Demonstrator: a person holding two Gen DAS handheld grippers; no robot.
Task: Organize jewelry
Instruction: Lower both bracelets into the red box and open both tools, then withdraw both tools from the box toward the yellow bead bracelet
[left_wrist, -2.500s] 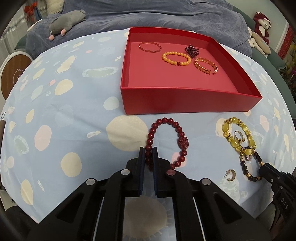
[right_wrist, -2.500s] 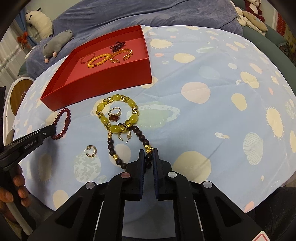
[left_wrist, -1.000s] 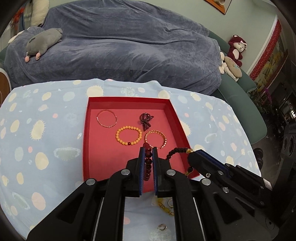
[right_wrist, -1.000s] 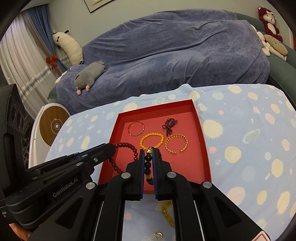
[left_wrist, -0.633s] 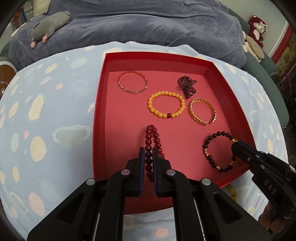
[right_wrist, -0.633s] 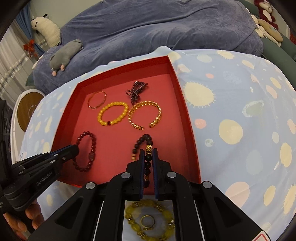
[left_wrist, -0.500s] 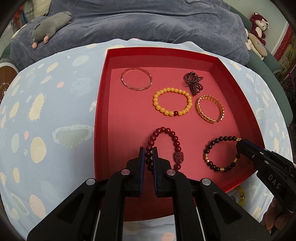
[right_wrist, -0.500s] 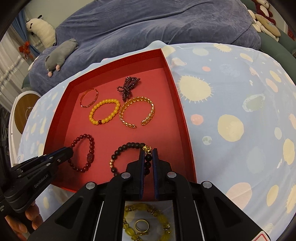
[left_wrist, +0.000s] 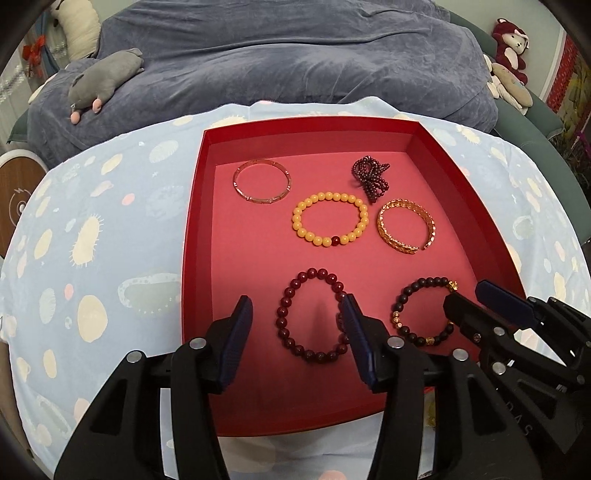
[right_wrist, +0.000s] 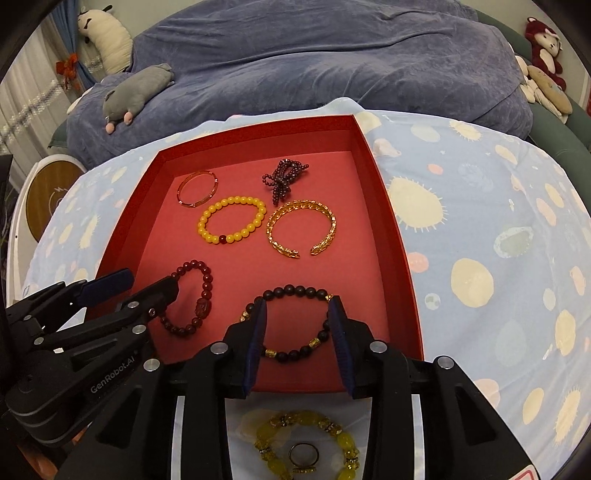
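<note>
A red box (left_wrist: 195, 206) (right_wrist: 391, 229) sits on the spotted blue cloth. My left gripper (left_wrist: 295, 310) is open above a dark red bead bracelet (left_wrist: 314, 356) (right_wrist: 207, 280) that lies on the box floor. My right gripper (right_wrist: 297, 308) is open above a dark brown bead bracelet (right_wrist: 291, 291) (left_wrist: 421, 286), also lying in the box. Farther back lie a thin pink bangle (left_wrist: 262, 181), a yellow bead bracelet (left_wrist: 330, 218), a gold cuff (left_wrist: 406, 230) and a dark purple bead bundle (left_wrist: 369, 177).
A large yellow bead bracelet (right_wrist: 306, 439) and a ring (right_wrist: 303, 455) lie on the cloth in front of the box, under my right gripper. A blue-grey covered sofa (left_wrist: 295, 55) with a grey plush toy (left_wrist: 103, 83) stands behind the table.
Both grippers carried their bracelets from the cloth into the red box, lowered them to its floor, then opened and let them go. Both bracelets now lie flat.
</note>
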